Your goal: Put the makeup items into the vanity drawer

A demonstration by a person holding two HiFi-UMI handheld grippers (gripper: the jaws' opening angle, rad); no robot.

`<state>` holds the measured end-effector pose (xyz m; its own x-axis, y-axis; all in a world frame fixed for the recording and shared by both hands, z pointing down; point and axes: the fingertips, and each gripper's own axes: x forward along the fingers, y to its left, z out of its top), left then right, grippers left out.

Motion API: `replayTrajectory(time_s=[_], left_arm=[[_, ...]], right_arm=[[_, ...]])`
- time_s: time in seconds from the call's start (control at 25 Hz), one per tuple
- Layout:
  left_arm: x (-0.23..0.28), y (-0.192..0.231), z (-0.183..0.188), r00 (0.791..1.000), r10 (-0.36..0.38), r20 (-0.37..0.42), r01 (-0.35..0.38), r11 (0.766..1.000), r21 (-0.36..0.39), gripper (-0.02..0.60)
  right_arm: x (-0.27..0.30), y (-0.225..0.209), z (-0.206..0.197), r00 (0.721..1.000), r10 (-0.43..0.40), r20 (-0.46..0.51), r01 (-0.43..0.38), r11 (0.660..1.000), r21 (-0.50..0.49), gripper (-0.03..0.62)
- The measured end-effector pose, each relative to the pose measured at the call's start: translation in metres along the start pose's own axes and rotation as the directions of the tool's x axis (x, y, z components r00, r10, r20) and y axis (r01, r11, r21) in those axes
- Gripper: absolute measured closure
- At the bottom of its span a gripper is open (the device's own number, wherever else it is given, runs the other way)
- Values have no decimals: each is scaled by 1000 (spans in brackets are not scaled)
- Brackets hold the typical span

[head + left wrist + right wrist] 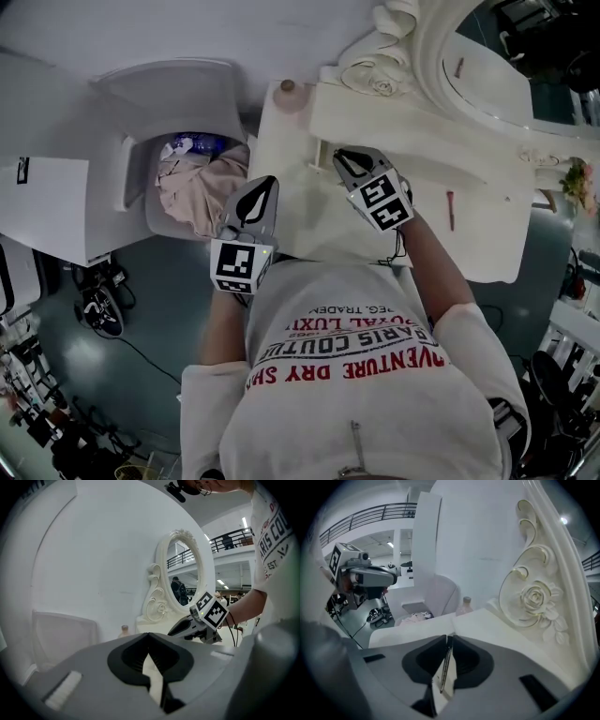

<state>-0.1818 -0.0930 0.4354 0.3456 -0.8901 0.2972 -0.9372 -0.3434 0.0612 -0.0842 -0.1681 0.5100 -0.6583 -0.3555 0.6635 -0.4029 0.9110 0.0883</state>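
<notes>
Right tool (447, 638) pinches a thin pencil (445, 669) near the mirror (533, 599); it looks light, stiff and slippery, best held mid-shaft. Left tool (149, 635) pressed together, empty

The white T-shirt (375, 375) carried upside-down print, partly cut off: "VENTURE DRY SH" in red, "PARIS COUTU" in dark letters, and smaller "REG. TRADEM". In the left gripper view, "EST" was readable on it too.

Likely staged hall: vanity (487, 187), mezzanine railing (229, 538)
</notes>
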Motion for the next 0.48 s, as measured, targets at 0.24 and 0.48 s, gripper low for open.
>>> replayTrajectory(time_s=[0.24,0.48], left_arm=[[5,2,2,1000,-27,8,27,1000,3,571],[21,-14,7,996,-91,13,91,996,16,571]], right_arm=[[0,4,4,999,15,31,-16,998,59,420],[-19,-11,-6,997,-58,47,52,992,118,399]])
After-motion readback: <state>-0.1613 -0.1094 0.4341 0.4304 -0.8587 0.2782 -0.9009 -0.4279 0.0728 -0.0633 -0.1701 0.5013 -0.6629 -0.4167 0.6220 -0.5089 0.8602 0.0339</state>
